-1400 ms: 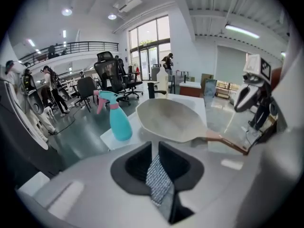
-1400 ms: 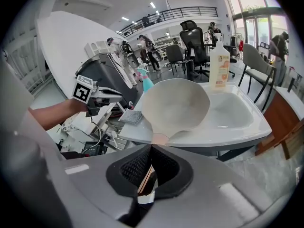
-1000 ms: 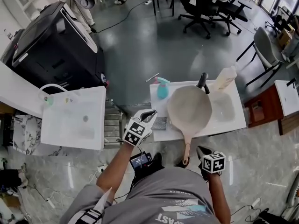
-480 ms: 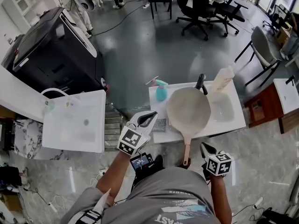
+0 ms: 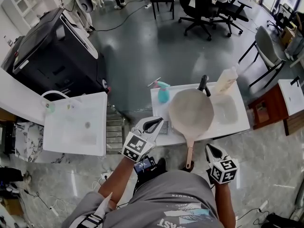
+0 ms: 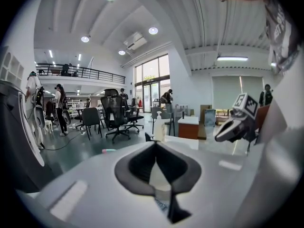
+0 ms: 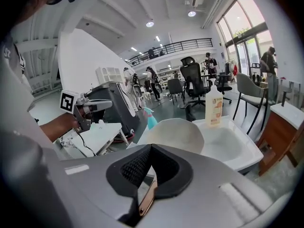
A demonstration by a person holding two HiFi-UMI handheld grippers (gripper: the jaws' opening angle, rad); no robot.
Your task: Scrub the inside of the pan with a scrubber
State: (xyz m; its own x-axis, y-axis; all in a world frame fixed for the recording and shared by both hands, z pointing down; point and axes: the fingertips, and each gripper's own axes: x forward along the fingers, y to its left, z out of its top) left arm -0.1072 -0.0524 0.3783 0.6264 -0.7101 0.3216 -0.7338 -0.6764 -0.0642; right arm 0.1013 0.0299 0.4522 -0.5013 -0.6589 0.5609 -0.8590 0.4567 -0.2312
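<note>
A beige pan (image 5: 191, 110) lies on the white counter (image 5: 161, 103), its wooden handle (image 5: 189, 151) pointing toward me. The dark mesh scrubber (image 5: 163, 126) rests on the counter just left of the pan. My left gripper (image 5: 158, 122) hovers by the scrubber's near edge, shut with nothing held. In the left gripper view the scrubber (image 6: 161, 206) shows just below the closed jaws (image 6: 155, 146). My right gripper (image 5: 209, 149) hangs off the counter's front edge, right of the handle end, shut and empty. In the right gripper view the pan (image 7: 173, 134) and handle (image 7: 148, 201) lie ahead.
A teal spray bottle (image 5: 164, 91) stands behind the scrubber. A soap bottle (image 5: 227, 80) stands at the back of the sink basin (image 5: 228, 109), right of the pan. A second white table (image 5: 76, 122) and a black machine (image 5: 52, 46) are to the left. Office chairs stand beyond.
My left gripper has drawn back slightly toward me and its jaws have closed. The right gripper has dropped a little lower. Pan and scrubber have not moved.
</note>
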